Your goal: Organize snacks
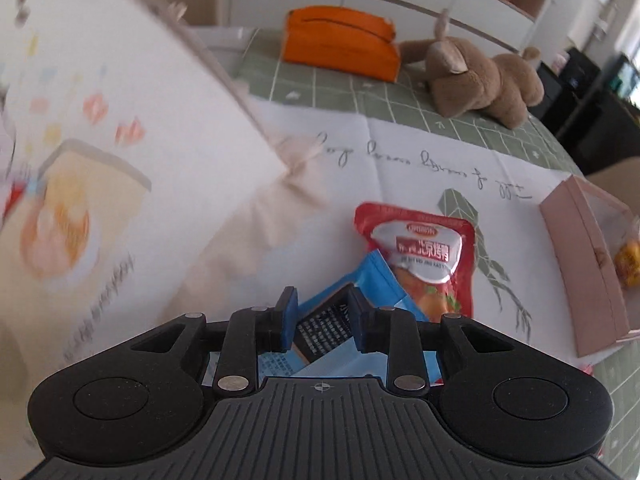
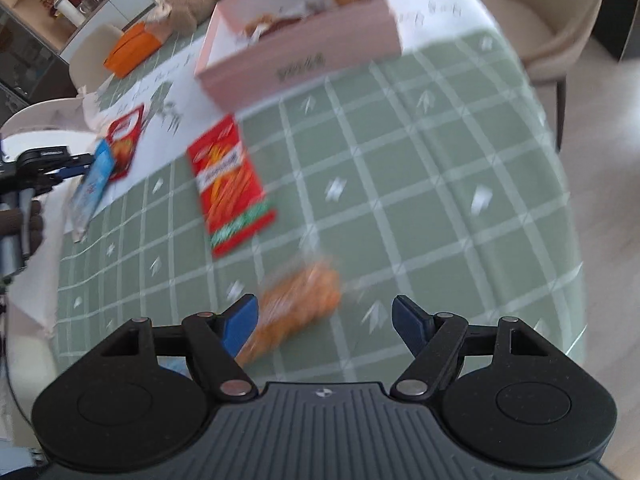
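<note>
The left gripper (image 1: 322,320) has its blue pads closed narrowly on a blue snack packet (image 1: 340,320), pinching the packet's edge; in the right wrist view that packet (image 2: 94,184) hangs off the gripper just left of the pink box (image 2: 304,52). A red sauce-style snack pouch (image 1: 424,256) lies on the white cloth (image 1: 400,168) directly beyond the blue packet, left of the pink box. The right gripper (image 2: 324,320) stands wide open, gripping nothing; a blurred orange snack bag (image 2: 296,308) lies on the green checked tablecloth (image 2: 440,184) between its fingers, nearer the left one. A red snack packet (image 2: 228,184) lies between that bag and the pink box.
</note>
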Demonstrator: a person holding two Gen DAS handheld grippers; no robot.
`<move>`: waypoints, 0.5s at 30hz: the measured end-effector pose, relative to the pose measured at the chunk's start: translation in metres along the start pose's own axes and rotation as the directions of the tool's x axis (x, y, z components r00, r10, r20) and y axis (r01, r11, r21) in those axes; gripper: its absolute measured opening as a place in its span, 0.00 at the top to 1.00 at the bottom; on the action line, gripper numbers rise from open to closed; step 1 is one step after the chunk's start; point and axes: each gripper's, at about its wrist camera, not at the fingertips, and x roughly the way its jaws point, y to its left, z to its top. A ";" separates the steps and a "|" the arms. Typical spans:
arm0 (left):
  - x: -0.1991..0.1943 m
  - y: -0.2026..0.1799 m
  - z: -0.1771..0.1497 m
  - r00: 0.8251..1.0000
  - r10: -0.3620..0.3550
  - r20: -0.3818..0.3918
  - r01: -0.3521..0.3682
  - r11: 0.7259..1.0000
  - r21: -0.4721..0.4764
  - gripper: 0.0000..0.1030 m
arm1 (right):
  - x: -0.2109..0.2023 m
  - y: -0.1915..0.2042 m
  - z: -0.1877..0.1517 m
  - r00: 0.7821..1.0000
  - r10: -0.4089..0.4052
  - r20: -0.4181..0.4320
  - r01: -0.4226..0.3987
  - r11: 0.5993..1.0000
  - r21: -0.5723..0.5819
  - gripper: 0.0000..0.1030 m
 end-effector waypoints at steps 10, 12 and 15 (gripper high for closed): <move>-0.006 -0.055 -0.068 0.970 -0.215 -0.117 0.210 0.976 -0.053 0.72 | 0.030 0.044 -0.010 0.998 0.058 -0.029 -0.059 0.997 -0.051 0.61; -0.011 -0.071 -0.084 0.959 -0.248 -0.140 0.248 0.969 -0.014 0.72 | 0.035 0.052 -0.005 0.999 0.037 -0.014 -0.038 0.997 -0.071 0.61; -0.019 -0.091 -0.101 0.947 -0.270 -0.172 0.284 0.957 0.060 0.71 | 0.033 0.064 0.002 1.000 0.016 0.023 -0.013 0.992 -0.129 0.61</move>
